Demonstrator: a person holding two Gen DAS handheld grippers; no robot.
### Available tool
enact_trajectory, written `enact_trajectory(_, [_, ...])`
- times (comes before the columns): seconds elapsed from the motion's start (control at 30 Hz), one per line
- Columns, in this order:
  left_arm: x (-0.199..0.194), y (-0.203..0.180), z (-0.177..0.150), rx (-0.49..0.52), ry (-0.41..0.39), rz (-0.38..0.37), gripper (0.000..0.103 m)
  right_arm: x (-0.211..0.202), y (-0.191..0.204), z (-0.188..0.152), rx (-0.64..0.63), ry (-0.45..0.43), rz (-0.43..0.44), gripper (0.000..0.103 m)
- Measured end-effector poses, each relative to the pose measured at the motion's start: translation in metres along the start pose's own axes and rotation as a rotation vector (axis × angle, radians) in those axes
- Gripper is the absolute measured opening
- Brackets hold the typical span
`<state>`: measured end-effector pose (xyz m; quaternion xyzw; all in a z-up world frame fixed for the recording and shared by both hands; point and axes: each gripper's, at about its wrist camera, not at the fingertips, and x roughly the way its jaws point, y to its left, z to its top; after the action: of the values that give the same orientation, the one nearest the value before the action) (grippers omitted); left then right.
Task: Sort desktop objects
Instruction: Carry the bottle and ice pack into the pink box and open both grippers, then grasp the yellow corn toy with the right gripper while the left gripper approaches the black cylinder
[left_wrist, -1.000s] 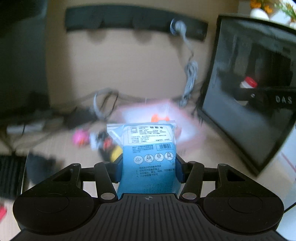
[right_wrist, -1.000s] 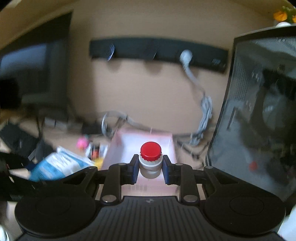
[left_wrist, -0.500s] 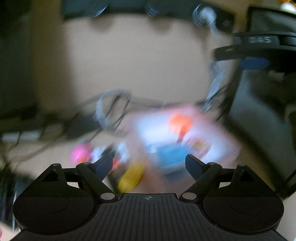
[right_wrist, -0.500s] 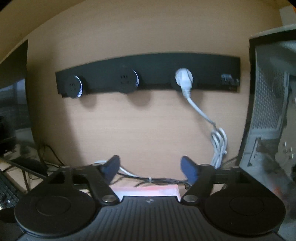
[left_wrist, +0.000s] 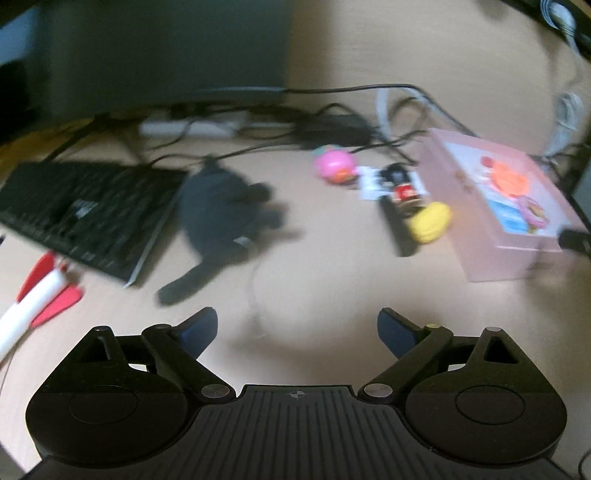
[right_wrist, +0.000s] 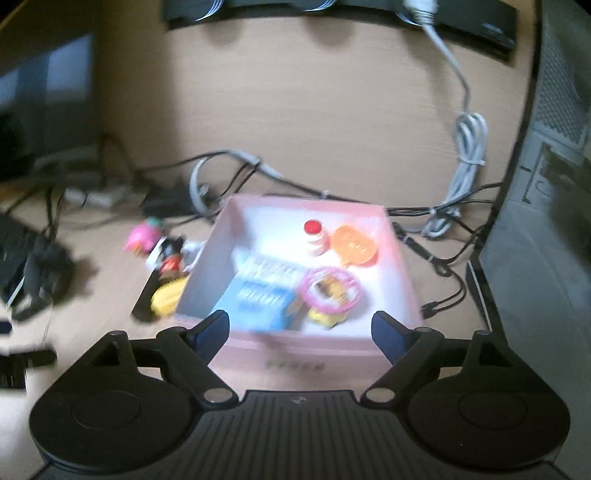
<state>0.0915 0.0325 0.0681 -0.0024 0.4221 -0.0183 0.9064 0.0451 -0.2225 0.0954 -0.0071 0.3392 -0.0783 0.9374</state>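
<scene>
The open pink box (right_wrist: 321, 356) holds the blue packet (right_wrist: 258, 295), the red-capped white bottle (right_wrist: 316, 238), an orange disc (right_wrist: 354, 245) and a pink ring toy (right_wrist: 328, 288). My right gripper (right_wrist: 301, 330) hovers at the box's near wall, its jaws opening with nothing between them. My left gripper (left_wrist: 297, 328) is over bare desk left of the pink box (left_wrist: 480, 258), its jaws also opening and empty. Loose beside the box lie a pink ball toy (left_wrist: 334, 164), a small black-and-red figure (left_wrist: 402, 184) and a yellow object (left_wrist: 430, 221).
A black cloth pouch (left_wrist: 221, 210) and a keyboard (left_wrist: 85, 210) lie to the left, with a red-and-white object (left_wrist: 37, 299) at the desk's near left. Cables run along the back. A computer case (right_wrist: 535, 258) stands right of the box.
The left gripper let go of the blue packet and the right of the bottle; both now lie in the box. Both grippers opened wide. The left view swung left over the desk.
</scene>
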Motion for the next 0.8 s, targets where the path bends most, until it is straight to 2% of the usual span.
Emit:
enact_trajectory(0.17, [-0.015, 0.025, -0.011, -0.046, -0.011, 0.031, 0.1, -0.007, 0.042, -0.011, -0.124, -0.03, 0.001, 0.095])
enact_trajectory(0.27, [-0.023, 0.042, -0.021, -0.07, 0.002, 0.059, 0.1, -0.007, 0.074, -0.017, -0.198, -0.037, 0.017, 0.097])
enact_trajectory(0.47, [-0.041, 0.068, -0.04, -0.139, 0.015, 0.089, 0.1, -0.002, 0.123, -0.03, -0.206, 0.056, 0.183, 0.098])
enact_trajectory(0.73, [-0.061, 0.105, -0.07, -0.234, 0.055, 0.148, 0.1, 0.003, 0.154, -0.04, -0.243, 0.089, 0.177, 0.098])
enact_trajectory(0.77, [-0.063, 0.11, -0.072, -0.248, 0.06, 0.155, 0.1, 0.003, 0.158, -0.04, -0.259, 0.065, 0.163, 0.092])
enact_trajectory(0.8, [-0.064, 0.113, -0.074, -0.261, 0.064, 0.16, 0.1, 0.005, 0.163, -0.038, -0.289, 0.043, 0.151, 0.079])
